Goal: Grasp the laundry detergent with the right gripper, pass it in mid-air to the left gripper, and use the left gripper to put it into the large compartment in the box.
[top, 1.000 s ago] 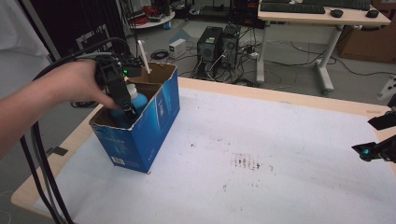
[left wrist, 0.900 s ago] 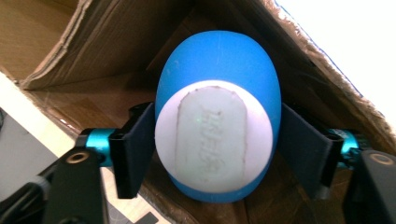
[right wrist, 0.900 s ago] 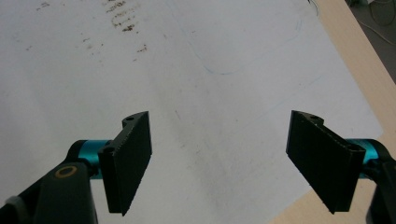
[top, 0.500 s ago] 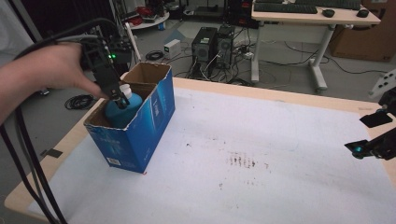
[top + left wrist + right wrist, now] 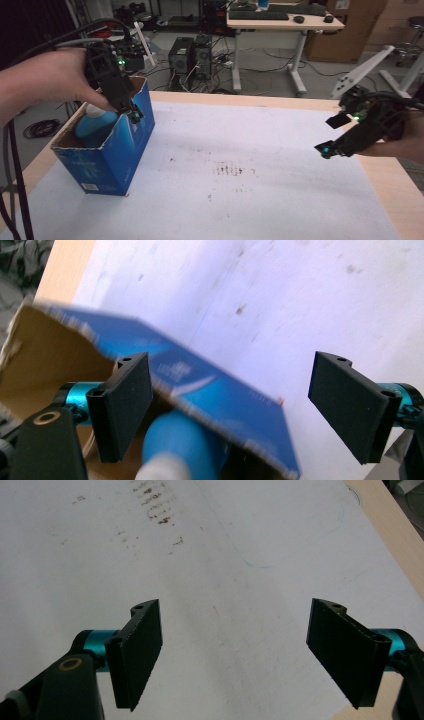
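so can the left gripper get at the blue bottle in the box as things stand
Probably yes: the left gripper hangs open at the top of the open box, with the blue bottle just beneath and only the box wall close by.

— Table [image 5: 385,182]?
— Pale wood, smooth, mostly under a matt white paper sheet [image 5: 260,200], smudged with dark specks.
— Box [image 5: 107,155]?
— Cardboard: glossy blue print outside, raw brown and fibrous inside, rough along torn edges.
— Inside it?
— Bottle [image 5: 95,125], smooth blue plastic with a slight sheen, white cap.
— Grippers?
— Left gripper [image 5: 232,405] and right gripper [image 5: 235,655] alike: matt black plastic pads, shiny teal metal behind them.
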